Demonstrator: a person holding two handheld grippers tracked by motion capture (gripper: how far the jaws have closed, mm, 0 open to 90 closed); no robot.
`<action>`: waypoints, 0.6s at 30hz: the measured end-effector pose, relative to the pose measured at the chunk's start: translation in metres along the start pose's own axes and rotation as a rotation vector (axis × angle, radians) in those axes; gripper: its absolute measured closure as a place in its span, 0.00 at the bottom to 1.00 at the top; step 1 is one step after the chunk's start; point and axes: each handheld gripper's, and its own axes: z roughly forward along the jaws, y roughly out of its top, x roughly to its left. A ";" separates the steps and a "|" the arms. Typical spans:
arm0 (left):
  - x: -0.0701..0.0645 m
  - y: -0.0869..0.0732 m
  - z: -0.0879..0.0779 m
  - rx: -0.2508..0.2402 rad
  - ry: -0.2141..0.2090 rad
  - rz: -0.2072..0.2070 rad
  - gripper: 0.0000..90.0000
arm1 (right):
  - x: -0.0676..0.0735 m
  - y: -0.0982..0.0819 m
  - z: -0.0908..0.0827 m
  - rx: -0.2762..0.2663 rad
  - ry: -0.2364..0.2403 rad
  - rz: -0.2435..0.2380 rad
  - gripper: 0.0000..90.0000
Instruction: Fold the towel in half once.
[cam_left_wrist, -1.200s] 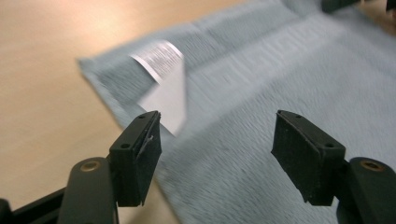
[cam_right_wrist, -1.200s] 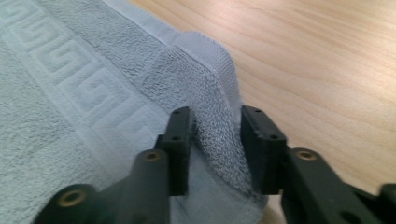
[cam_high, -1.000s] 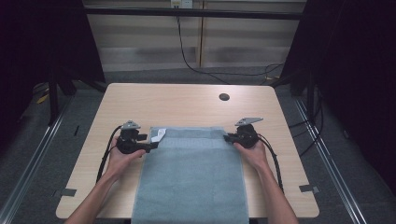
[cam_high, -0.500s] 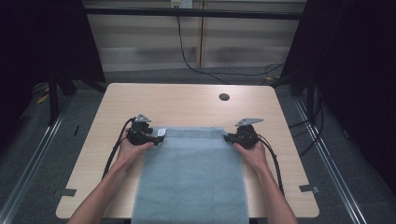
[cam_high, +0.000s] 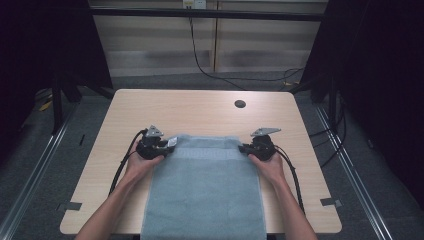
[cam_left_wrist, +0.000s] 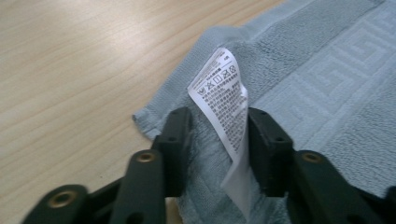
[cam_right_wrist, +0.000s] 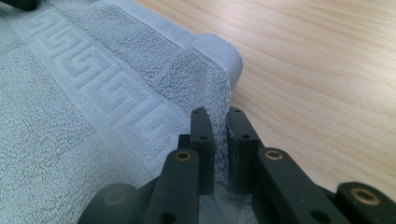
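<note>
High view: towel (cam_high: 205, 195) lies centre-bottom, a gripper at each far corner. Left gripper view: left gripper (cam_left_wrist: 218, 140), jaws just closing, brackets corner and care label (cam_left_wrist: 224, 102), not yet pinching. Right gripper view: right gripper (cam_right_wrist: 218, 140) pinches its corner. Soft, limp; grip hems.

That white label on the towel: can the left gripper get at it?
Probably yes. The label and the towel corner already sit between the left gripper's jaws, which have just been closing, and nothing blocks them.
</note>
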 end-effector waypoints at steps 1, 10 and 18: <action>-0.001 0.000 -0.001 0.007 -0.004 0.010 0.74 | 0.000 0.000 0.000 0.000 0.001 0.001 0.93; 0.002 -0.005 -0.004 -0.015 -0.068 -0.092 0.93 | 0.001 0.001 0.001 0.005 0.043 0.034 0.94; 0.008 -0.002 -0.018 -0.074 -0.131 -0.131 0.93 | -0.006 0.006 -0.009 -0.037 0.080 0.105 0.95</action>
